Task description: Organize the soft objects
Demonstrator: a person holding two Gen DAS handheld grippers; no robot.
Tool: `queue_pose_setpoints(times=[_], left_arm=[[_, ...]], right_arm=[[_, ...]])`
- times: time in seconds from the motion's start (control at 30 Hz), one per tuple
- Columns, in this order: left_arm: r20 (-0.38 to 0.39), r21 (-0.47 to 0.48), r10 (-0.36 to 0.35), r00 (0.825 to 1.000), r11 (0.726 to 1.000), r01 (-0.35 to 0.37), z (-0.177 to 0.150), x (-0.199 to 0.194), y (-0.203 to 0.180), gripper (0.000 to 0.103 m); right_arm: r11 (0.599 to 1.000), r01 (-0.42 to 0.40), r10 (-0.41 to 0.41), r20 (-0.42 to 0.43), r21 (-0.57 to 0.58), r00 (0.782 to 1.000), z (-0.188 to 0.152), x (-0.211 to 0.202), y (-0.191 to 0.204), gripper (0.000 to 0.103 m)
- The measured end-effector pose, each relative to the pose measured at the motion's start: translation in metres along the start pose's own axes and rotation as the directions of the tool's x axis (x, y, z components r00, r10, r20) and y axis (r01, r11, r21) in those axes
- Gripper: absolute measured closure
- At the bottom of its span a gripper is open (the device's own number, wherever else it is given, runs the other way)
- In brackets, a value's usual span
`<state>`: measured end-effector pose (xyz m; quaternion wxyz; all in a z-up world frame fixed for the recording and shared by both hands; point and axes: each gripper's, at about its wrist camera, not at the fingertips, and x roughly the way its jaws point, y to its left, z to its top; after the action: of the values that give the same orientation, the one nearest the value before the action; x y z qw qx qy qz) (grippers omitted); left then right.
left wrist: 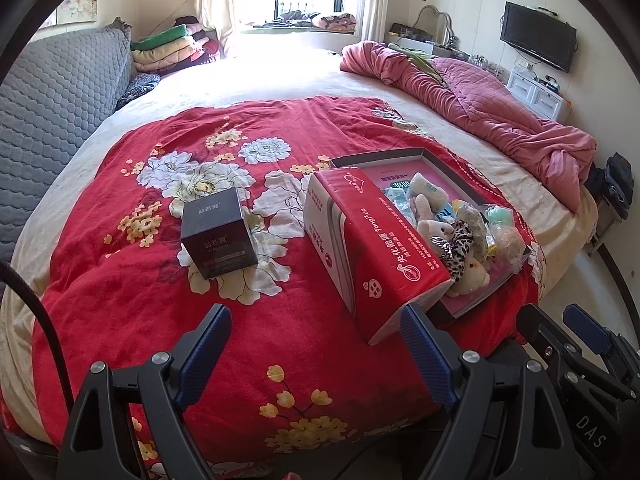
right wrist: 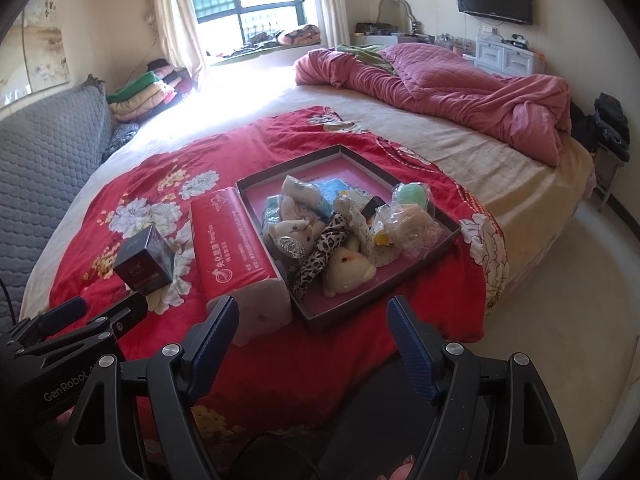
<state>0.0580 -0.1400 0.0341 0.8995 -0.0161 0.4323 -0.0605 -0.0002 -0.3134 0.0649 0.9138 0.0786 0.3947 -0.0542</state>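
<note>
A shallow dark tray [right wrist: 416, 270] with a pink floor lies on the red flowered blanket [right wrist: 340, 360]. It holds several soft things: cream plush animals [right wrist: 348, 268], a leopard-print piece [right wrist: 324, 252], bagged sponges [right wrist: 412, 216] and small packets. A red tissue pack [right wrist: 236, 248] lies along the tray's left side, and a dark cube box [right wrist: 146, 266] stands further left. My left gripper [left wrist: 316, 320] hovers open over the blanket, in front of the tissue pack [left wrist: 372, 248] and the cube box [left wrist: 218, 234]. My right gripper [right wrist: 312, 312] stands open before the tray's near corner, holding nothing.
A crumpled pink quilt [right wrist: 460, 92] lies across the far right of the bed. A grey padded headboard [right wrist: 44, 160] runs along the left, with folded blankets [right wrist: 140, 92] behind it. The floor [right wrist: 560, 300] shows to the right of the bed.
</note>
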Motion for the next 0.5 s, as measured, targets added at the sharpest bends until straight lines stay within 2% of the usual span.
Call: queue_pose_setpoints(times=[0.5], left_arm=[[0.009, 0.005, 0.019, 1.000, 1.000, -0.019, -0.0012, -0.0037, 0.0008, 0.017]], right_arm=[[1.000, 0.007, -0.007, -0.006, -0.001, 1.000, -0.0018, 0.0006, -0.0007, 0.025]])
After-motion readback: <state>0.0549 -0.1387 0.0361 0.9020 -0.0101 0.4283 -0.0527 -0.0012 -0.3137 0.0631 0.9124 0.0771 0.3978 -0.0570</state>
